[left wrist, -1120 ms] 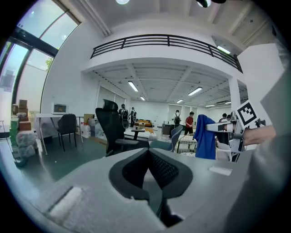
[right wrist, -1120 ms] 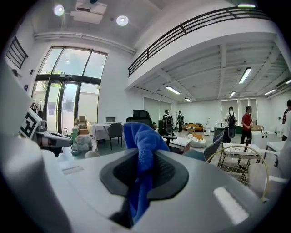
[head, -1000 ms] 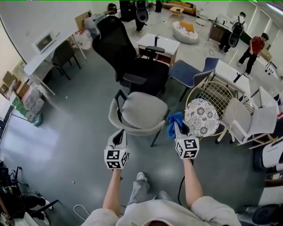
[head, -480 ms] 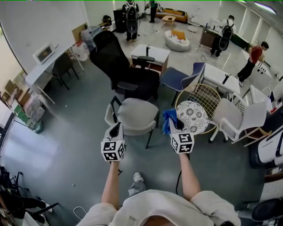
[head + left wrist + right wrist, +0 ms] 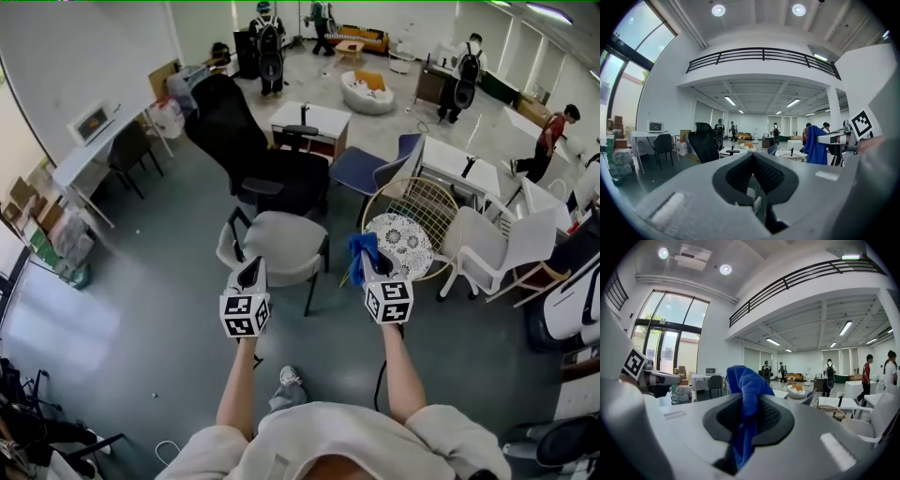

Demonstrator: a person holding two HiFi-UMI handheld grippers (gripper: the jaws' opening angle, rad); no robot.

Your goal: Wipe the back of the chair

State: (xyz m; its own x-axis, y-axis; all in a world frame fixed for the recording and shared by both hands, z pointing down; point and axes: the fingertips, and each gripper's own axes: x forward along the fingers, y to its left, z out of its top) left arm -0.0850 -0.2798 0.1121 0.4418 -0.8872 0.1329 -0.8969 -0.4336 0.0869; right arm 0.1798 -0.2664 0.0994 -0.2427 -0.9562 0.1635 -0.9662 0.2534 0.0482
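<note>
Hanging from the clenched right gripper (image 5: pixel 370 264), a blue cloth (image 5: pixel 743 386) is held just short of the grey chair (image 5: pixel 281 246), which is blocked out of both gripper views by the tools' own bodies. The left gripper (image 5: pixel 250 272) is closed on nothing.

Black office chair (image 5: pixel 246 141): tall-backed, tilted back, near a small white table (image 5: pixel 314 120).
Blue chair (image 5: pixel 370 169): just right of the black one.
Wire chair (image 5: pixel 422 211): round-backed, with a patterned round cushion (image 5: pixel 398 246) on its seat.
White chair (image 5: pixel 506 248): just beside the wire chair.
Long desk (image 5: pixel 89 141): along the left wall.
People: two with backpacks (image 5: pixel 269 47) (image 5: pixel 466 80) far off, one in red (image 5: pixel 553 141) at right.
</note>
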